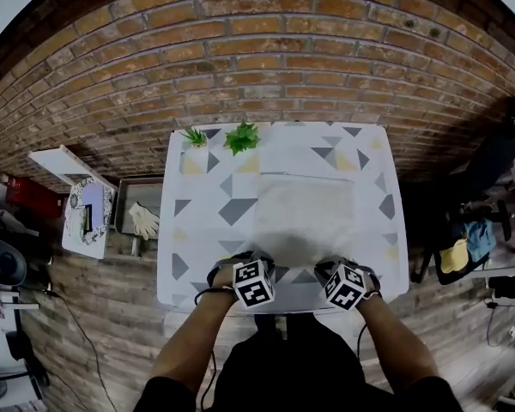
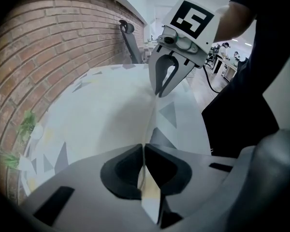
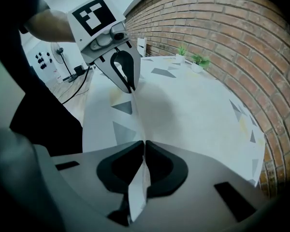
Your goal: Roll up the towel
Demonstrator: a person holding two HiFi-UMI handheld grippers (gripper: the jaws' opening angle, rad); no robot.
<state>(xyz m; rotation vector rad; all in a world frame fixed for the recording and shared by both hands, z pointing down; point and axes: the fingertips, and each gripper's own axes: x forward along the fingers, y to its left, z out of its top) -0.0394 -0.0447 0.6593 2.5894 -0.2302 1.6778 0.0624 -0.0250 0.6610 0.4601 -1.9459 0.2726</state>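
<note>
The left tool [image 2: 144, 151] is squeezed almost shut on the near edge of the thin, white, square cloth towel [image 1: 305, 213]. The right tool [image 3: 144, 149] is squeezed almost shut on that same edge, further along. The edge stands up in a little ridge that runs from one tool to the other. The rest of the towel lies flat beyond the tools on the worktop [image 1: 197, 204], which wears a white cloth with grey and yellow triangles. Each tool has only a thin bit of edge, so the towel may slip out when the roll starts. The patterned cloth lies right under the tool tips, and I think a tool may have nipped it too. Then it would get dragged or rolled in. If one tool goes faster than the other, the roll may come out crooked. A hard push away from the tools could slide the whole towel toward the two small green plants in white pots [image 1: 242, 137] instead of rolling it.
</note>
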